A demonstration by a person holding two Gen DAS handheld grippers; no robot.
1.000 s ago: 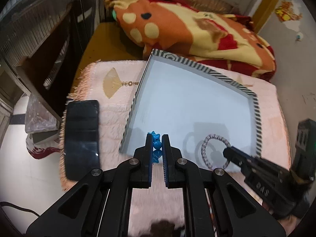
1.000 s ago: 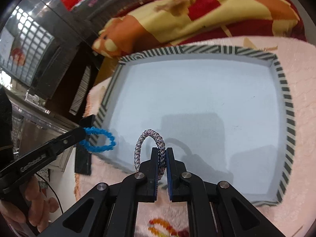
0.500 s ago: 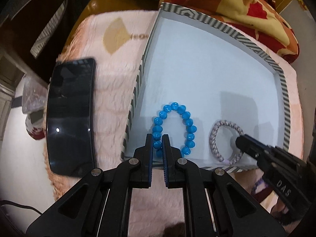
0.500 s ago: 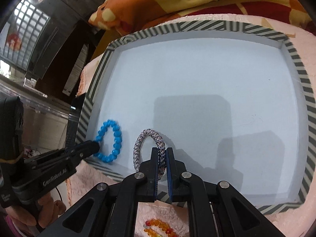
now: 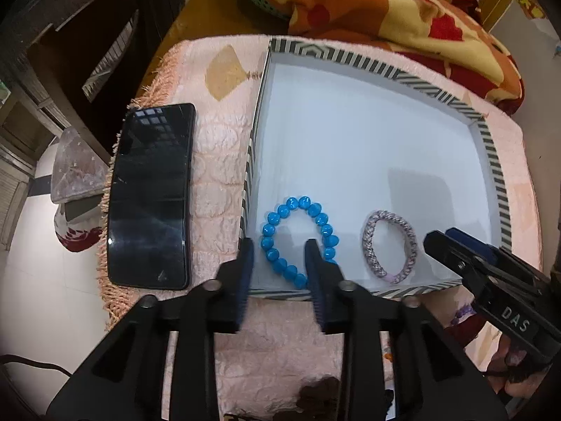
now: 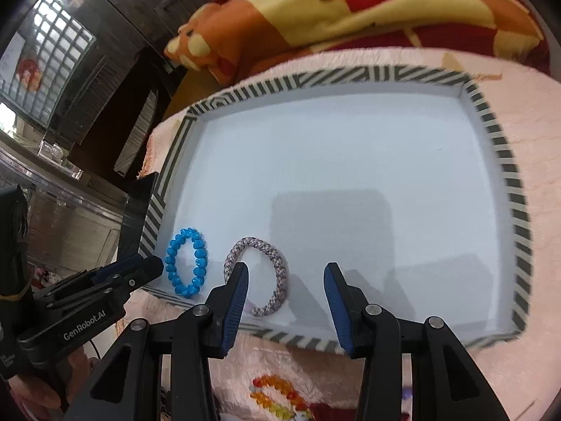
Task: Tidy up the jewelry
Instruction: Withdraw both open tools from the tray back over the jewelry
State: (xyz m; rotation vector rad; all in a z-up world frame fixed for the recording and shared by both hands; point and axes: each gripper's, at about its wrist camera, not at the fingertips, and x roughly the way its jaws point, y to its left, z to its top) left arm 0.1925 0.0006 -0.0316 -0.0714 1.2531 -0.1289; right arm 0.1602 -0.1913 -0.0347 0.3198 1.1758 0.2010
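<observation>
Two bracelets lie flat in the tray, both tongs spreading above them.

We see the blue bead bracelet [image 5: 298,240] in the striped tray's [image 5: 492,161] near-left corner, the braided bracelet [image 5: 389,247] just beside it; our left tongs [image 5: 278,258] straddle the beads without pressing, hiding part of the loop, and the right tongs [image 6: 285,277] are opening, one finger overlapping the braid. A phone [image 5: 150,196] lies on the pink cloth [image 5: 217,161]; more beads [image 6: 277,398] are cut off.

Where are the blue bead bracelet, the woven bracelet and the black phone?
blue bead bracelet [image 5: 304,202]: left wrist view, a bead at its far side.
woven bracelet [image 5: 388,215]: left wrist view, its far braided arc.
black phone [image 5: 150,196]: left wrist view, middle of the screen.
</observation>
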